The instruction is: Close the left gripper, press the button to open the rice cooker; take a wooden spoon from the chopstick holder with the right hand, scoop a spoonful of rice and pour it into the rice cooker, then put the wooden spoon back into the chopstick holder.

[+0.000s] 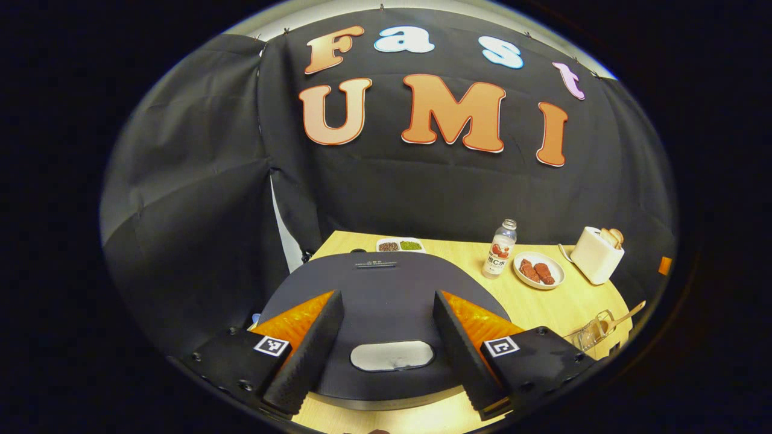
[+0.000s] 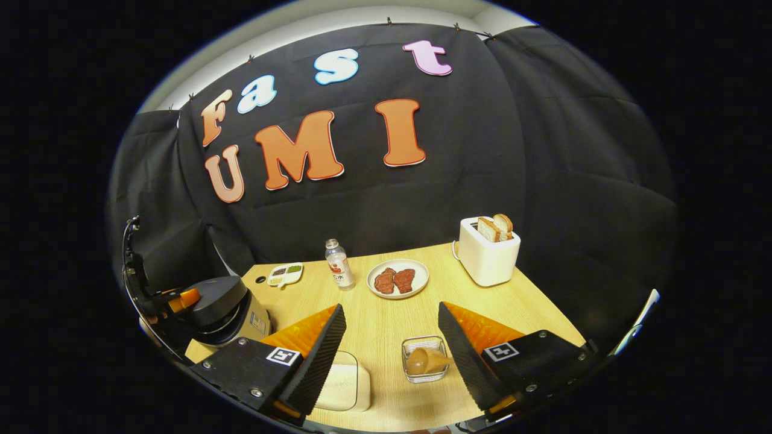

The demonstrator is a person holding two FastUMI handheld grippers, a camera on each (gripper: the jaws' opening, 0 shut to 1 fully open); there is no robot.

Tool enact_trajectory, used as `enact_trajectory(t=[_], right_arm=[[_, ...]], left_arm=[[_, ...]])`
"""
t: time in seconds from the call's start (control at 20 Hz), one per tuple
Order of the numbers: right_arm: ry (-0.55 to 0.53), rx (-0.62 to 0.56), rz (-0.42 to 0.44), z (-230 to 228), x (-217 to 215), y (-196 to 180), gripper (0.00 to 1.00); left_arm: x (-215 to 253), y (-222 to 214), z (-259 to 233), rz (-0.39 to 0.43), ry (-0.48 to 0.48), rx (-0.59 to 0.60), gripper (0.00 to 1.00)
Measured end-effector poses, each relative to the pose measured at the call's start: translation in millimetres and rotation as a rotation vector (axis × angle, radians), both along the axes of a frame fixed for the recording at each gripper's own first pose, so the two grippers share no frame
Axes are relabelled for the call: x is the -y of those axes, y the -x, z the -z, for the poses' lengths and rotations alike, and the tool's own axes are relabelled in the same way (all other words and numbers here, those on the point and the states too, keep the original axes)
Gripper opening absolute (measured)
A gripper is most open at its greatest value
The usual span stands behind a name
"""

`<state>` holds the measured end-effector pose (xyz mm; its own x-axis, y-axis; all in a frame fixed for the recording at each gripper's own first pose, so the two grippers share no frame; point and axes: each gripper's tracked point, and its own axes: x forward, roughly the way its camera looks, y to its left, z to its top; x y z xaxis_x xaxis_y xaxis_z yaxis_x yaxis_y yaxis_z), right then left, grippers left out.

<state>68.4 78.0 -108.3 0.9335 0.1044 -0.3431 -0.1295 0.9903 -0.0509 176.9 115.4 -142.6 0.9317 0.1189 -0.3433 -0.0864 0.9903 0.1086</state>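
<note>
The left gripper [image 1: 389, 352] is hovering wide open over the rice cooker [image 1: 386, 289] and its button [image 1: 392, 355], while the right gripper [image 2: 392, 355] is gaping empty near the wooden spoon [image 2: 425, 360] in the chopstick holder [image 2: 424, 375]

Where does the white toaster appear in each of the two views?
Left gripper view: the toaster stands at the far right of the table, right of the plate of meat.
Right gripper view: the toaster is right of centre, again right of that plate.
Shared landmark: the plate.
</note>
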Motion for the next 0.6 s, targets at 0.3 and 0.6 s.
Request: enact_trajectory(t=[0.3,0.6], right_arm=[[0.011,-0.021,-0.005,10,-2,-4,0.95],[0.023,-0.021,-0.004,11,-2,-7,0.95]], left_arm=[[-5,7,24,-0.037,0.029,-0.025,1.00],[-1,6,16,0.004,-0.044,-0.011,1.00]])
